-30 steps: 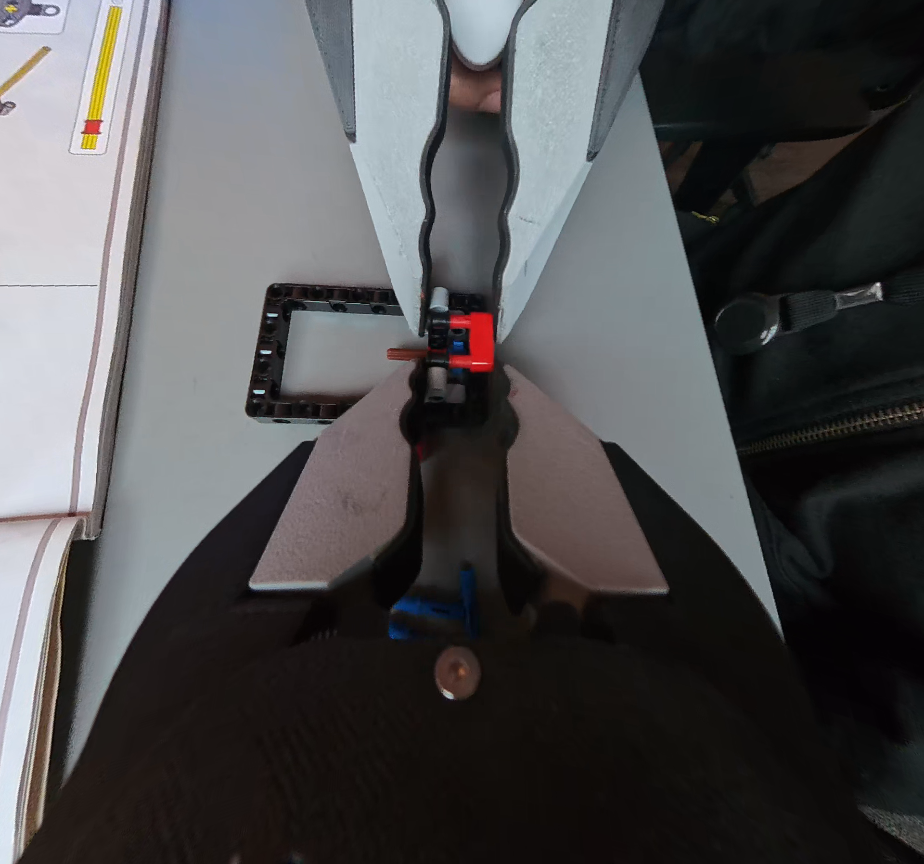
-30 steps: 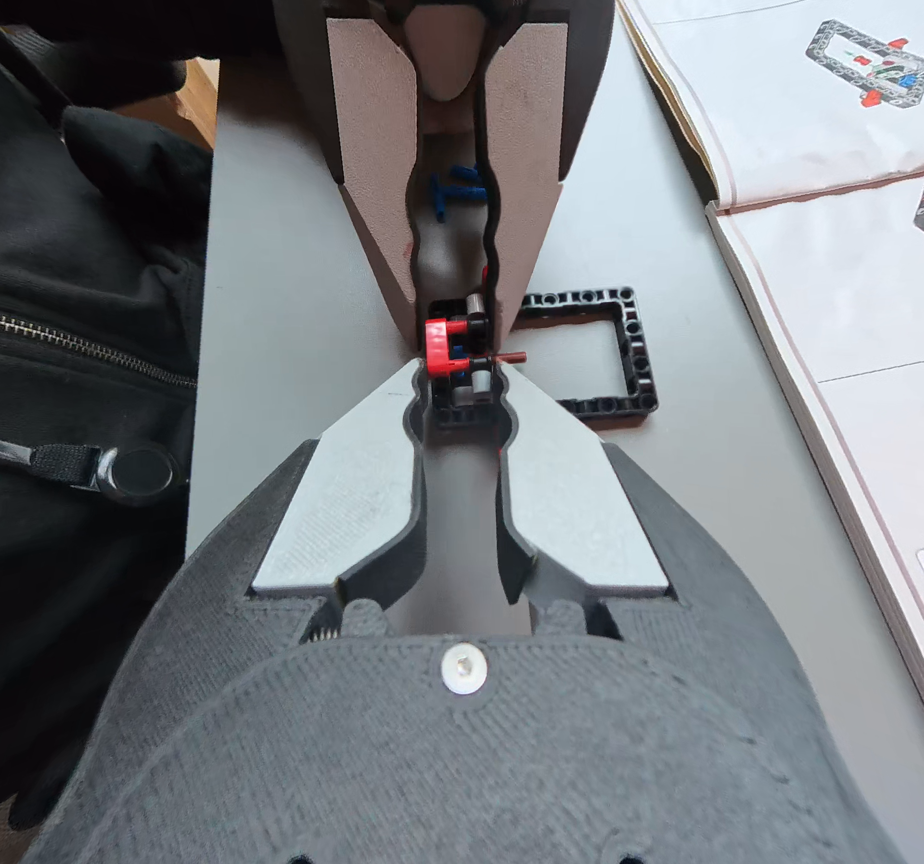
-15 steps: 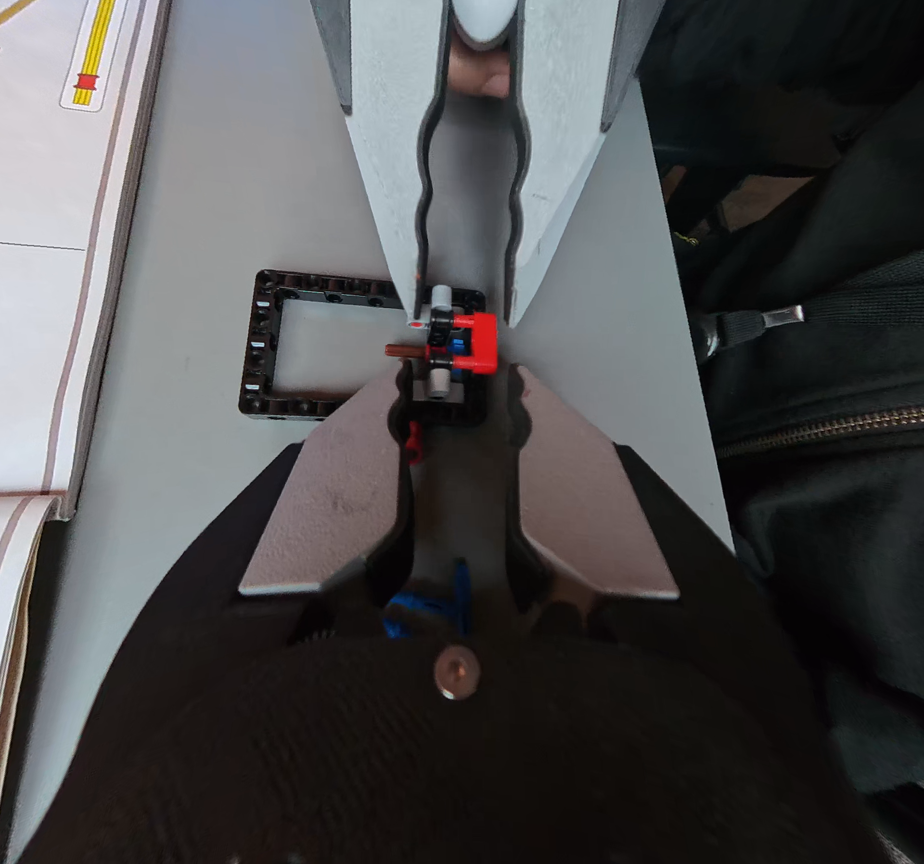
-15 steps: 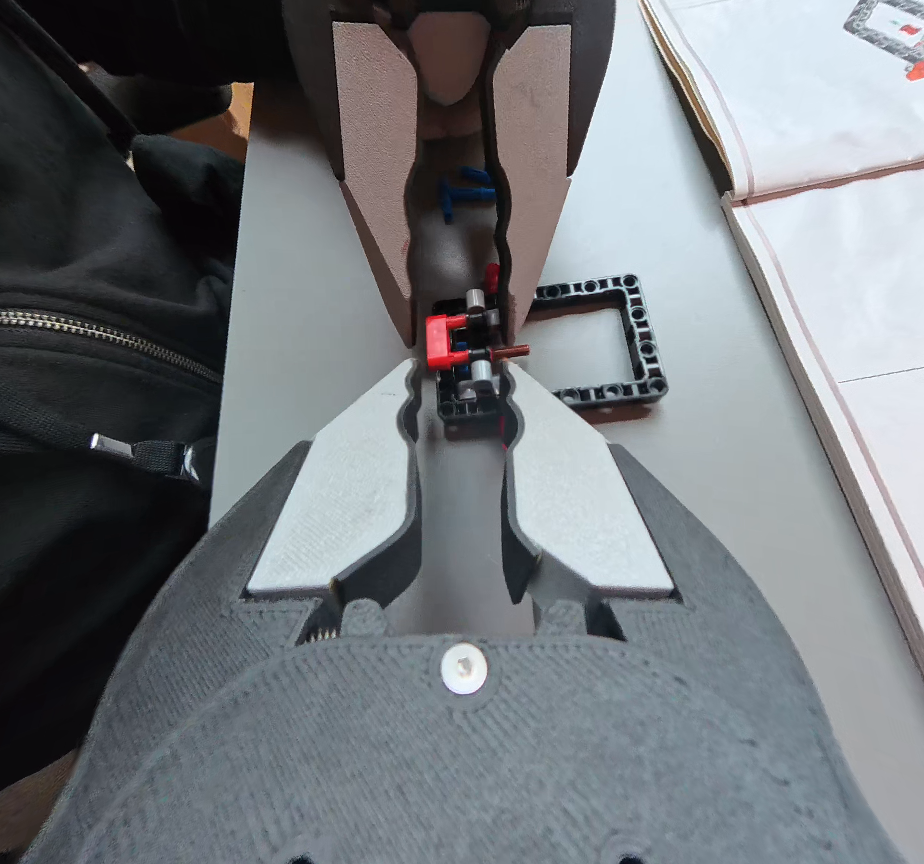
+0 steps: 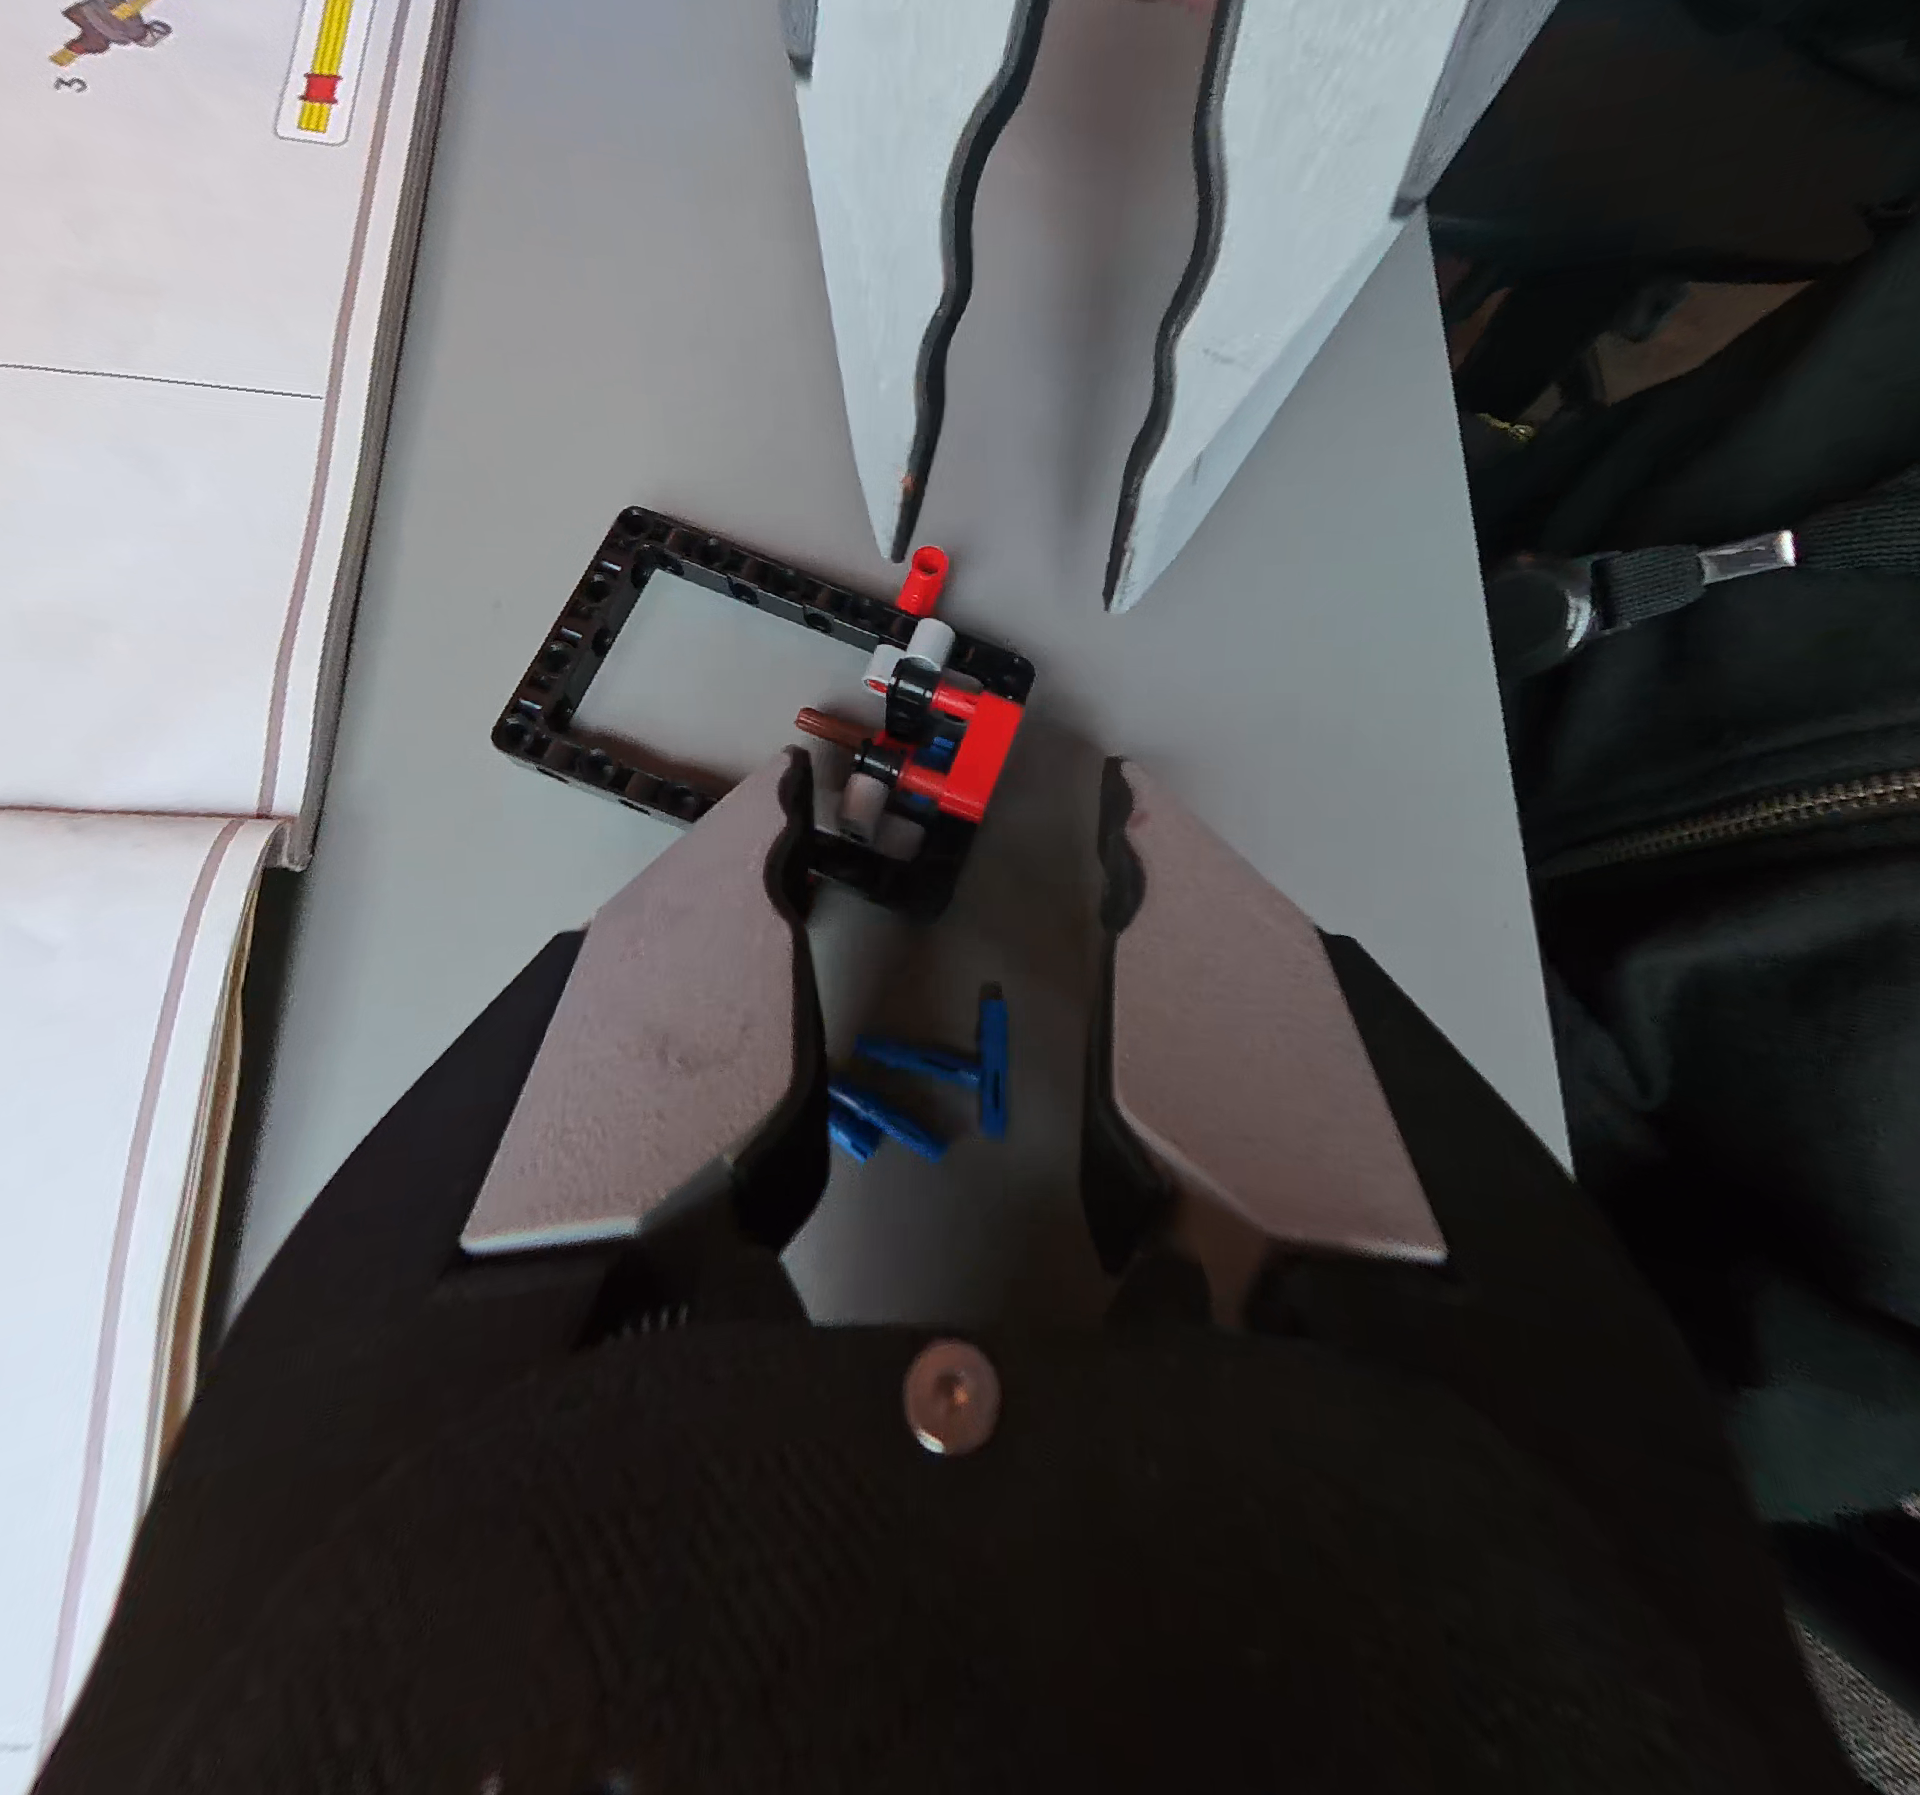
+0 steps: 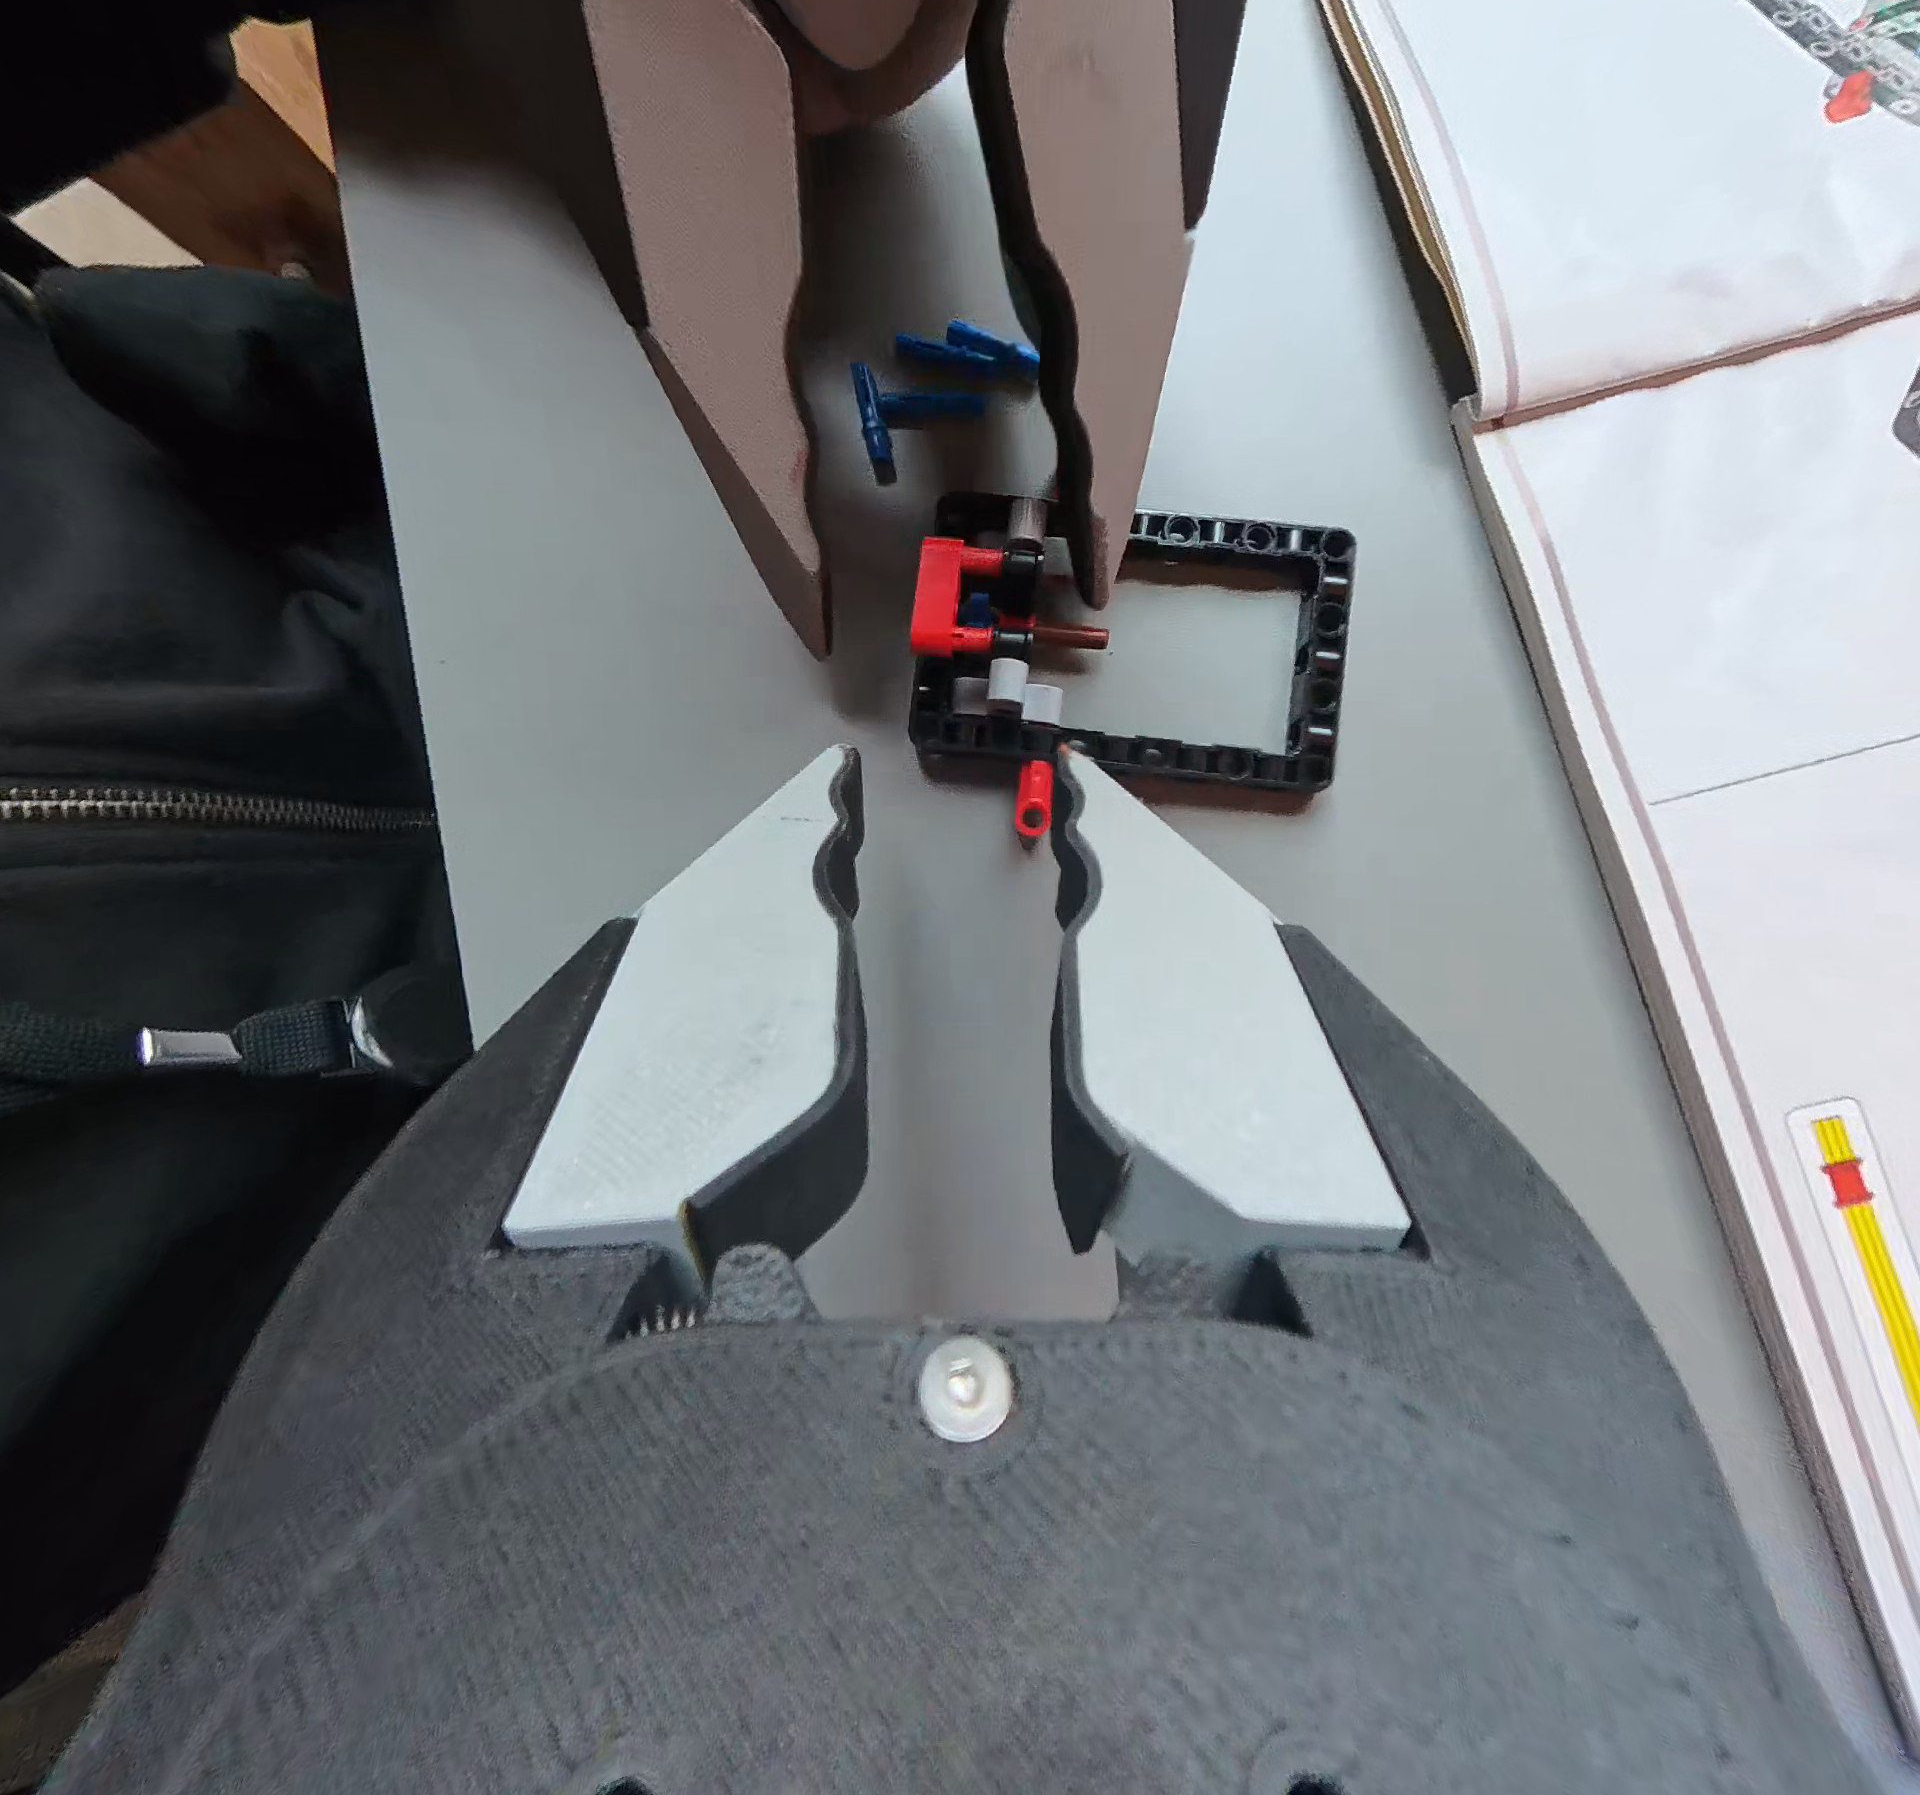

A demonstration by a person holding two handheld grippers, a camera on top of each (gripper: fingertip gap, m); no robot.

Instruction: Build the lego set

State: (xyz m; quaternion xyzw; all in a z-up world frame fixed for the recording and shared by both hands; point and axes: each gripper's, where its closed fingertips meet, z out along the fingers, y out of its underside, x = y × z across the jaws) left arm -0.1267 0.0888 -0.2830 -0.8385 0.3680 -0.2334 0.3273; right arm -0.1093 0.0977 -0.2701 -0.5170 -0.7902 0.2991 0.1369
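Note:
A black rectangular lego frame [image 5: 566, 680] lies flat on the grey table, with a small assembly at one end: a red connector [image 5: 987, 743], black and grey bushes and a brown axle. My left gripper [image 5: 954, 764] is open and empty, its left finger over the frame's near corner. My right gripper [image 5: 1006, 576] is open and empty opposite it. A small red pin [image 5: 923, 576] sticks out from the frame by the right gripper's fingertip. The right wrist view shows the frame [image 6: 1325, 644], the red connector [image 6: 938, 602], the red pin [image 6: 1032, 798], my right gripper [image 6: 956, 760] and my left gripper [image 6: 958, 618].
Several loose blue pins [image 5: 925, 1085] lie on the table between my left fingers; they also show in the right wrist view [image 6: 940, 379]. An open instruction booklet [image 5: 156, 457] [image 6: 1714, 311] lies beside the frame. A black bag [image 5: 1725, 862] [image 6: 166, 706] hangs past the table edge. My two grippers' fingertips are within a few centimetres of each other.
Both grippers have opened and let go of the assembly, then drawn back and apart. The frame now rests on the table, turned slightly. The red pin and blue pins have come into view.

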